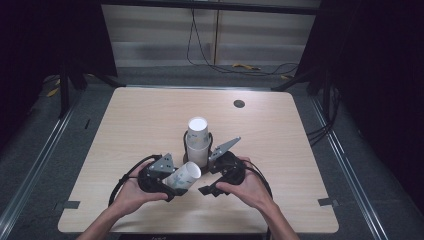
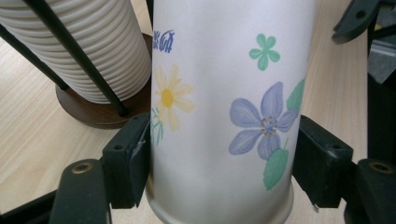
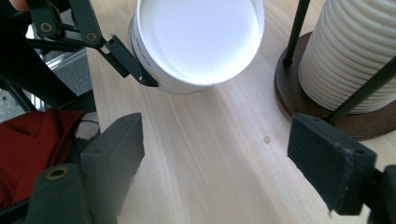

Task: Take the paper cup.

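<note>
A light wood table (image 1: 150, 120) fills the middle of the high view. It has a small dark round hole (image 1: 239, 104) near its upper right. Around it is a grey floor (image 1: 60, 150) with dark curtains on both sides. A pale wall (image 1: 160, 35) and black cables (image 1: 210, 62) are at the top.

In the middle stands a stack of cups (image 1: 198, 140) in a holder with a brown base (image 2: 100, 112).

The left gripper (image 1: 172, 190), low in the frame, squeezes one flowery cup (image 1: 183, 176) with both black pads. The cup is tipped on its side just below the stack.

The right gripper (image 1: 204, 190) is wide open with nothing in it, pointing at the cup's open mouth.
</note>
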`<action>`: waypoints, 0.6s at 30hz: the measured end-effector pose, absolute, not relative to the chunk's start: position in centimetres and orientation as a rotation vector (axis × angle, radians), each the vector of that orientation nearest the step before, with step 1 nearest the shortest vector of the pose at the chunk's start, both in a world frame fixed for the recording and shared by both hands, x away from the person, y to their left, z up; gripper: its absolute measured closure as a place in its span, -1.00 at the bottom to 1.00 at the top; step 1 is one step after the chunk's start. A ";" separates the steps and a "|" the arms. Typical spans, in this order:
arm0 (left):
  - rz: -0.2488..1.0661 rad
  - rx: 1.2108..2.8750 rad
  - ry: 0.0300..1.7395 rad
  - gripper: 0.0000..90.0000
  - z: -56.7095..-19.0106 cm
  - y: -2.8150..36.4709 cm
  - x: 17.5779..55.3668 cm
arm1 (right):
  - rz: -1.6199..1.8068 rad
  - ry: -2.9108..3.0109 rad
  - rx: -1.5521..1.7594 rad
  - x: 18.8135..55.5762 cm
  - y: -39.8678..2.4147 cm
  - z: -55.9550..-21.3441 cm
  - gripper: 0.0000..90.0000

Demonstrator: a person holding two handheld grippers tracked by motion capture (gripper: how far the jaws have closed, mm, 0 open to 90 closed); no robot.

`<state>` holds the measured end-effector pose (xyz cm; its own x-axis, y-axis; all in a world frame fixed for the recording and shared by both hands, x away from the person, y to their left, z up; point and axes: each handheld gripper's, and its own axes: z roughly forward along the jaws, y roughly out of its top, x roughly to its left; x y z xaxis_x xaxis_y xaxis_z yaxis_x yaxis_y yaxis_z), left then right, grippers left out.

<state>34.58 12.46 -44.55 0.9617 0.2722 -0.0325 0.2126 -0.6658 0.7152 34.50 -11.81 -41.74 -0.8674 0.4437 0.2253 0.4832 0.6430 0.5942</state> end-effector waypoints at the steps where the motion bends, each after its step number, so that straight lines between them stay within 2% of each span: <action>1: 0.099 2.324 0.335 -0.35 -44.6 12.4 34.6 | -1.035 -2.799 -0.781 34.5 -11.8 -41.7 -0.61; 9: 0.120 2.380 0.309 -0.35 -44.6 12.0 34.8 | -0.996 -2.816 -0.776 34.5 -11.9 -41.7 -0.65; 18: 0.145 2.402 0.277 -0.34 -44.1 11.6 34.9 | -0.971 -2.830 -0.743 34.7 -12.0 -41.7 -0.56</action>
